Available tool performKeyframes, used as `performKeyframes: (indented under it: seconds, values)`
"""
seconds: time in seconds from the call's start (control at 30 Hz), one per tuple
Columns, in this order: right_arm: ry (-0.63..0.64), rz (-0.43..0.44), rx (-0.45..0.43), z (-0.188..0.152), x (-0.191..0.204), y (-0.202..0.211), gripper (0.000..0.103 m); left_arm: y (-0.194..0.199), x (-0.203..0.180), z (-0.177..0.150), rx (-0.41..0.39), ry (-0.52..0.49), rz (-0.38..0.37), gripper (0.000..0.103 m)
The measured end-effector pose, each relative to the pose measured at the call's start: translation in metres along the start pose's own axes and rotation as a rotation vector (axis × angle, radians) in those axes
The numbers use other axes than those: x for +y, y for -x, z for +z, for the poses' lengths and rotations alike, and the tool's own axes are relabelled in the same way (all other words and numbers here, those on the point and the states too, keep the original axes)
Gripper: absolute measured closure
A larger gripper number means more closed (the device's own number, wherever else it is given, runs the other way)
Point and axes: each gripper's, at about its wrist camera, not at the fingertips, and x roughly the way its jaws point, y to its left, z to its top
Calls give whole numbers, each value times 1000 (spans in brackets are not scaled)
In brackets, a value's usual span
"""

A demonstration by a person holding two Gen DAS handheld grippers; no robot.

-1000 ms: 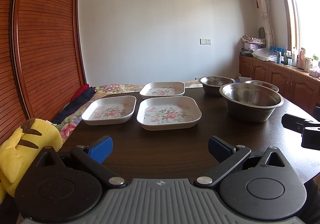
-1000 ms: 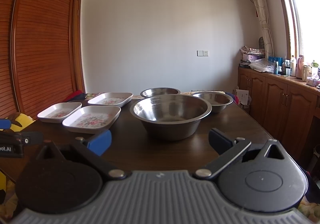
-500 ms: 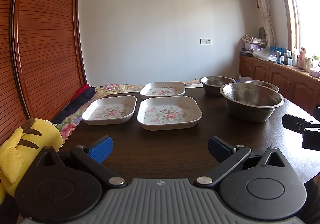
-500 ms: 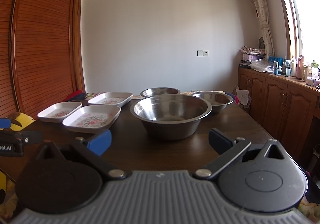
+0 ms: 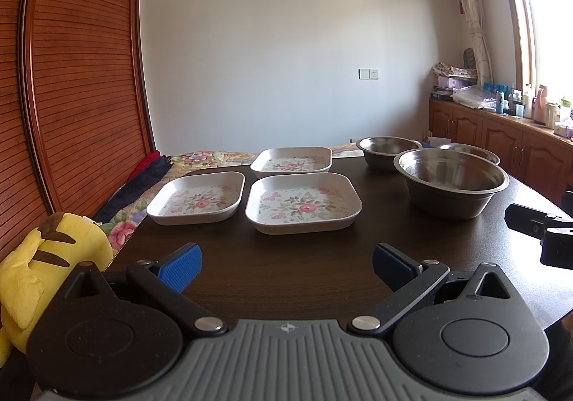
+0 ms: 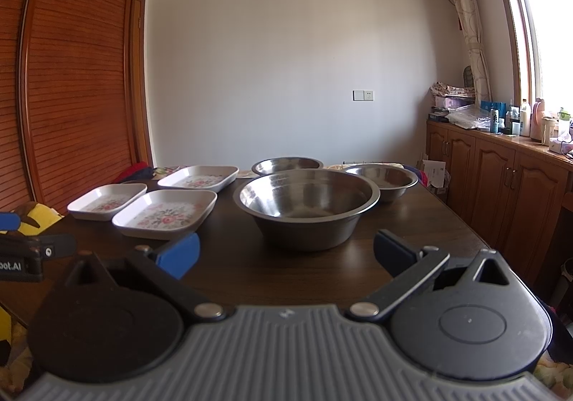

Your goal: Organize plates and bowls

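Observation:
Three white square plates with pink flowers lie on a dark wooden table (image 5: 286, 279): a near one (image 5: 303, 203), one to its left (image 5: 197, 197), one behind (image 5: 292, 160). To the right stand a large steel bowl (image 5: 450, 182) and two smaller steel bowls (image 5: 388, 146) (image 5: 469, 150). My left gripper (image 5: 286, 266) is open above the table's near edge, short of the near plate. In the right wrist view my right gripper (image 6: 286, 254) is open just short of the large bowl (image 6: 306, 204), with nothing between its fingers. The plates (image 6: 165, 213) lie to its left.
A yellow plush toy (image 5: 43, 272) sits off the table's left corner, beside a flowered cloth (image 5: 200, 157) on a bench. A slatted wooden door (image 5: 71, 78) fills the left. Wooden cabinets (image 6: 501, 186) with bottles run along the right wall under a window.

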Motion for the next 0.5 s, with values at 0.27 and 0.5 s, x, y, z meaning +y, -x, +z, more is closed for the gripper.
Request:
performKeyframes:
  seconds: [0.27, 0.5]
  values:
    - [0, 0, 0, 0, 0, 0, 0, 1, 0, 1, 2, 2, 0, 0]
    - [3, -1, 4, -1, 2, -2, 0, -1, 3, 2, 8, 1, 0, 0]
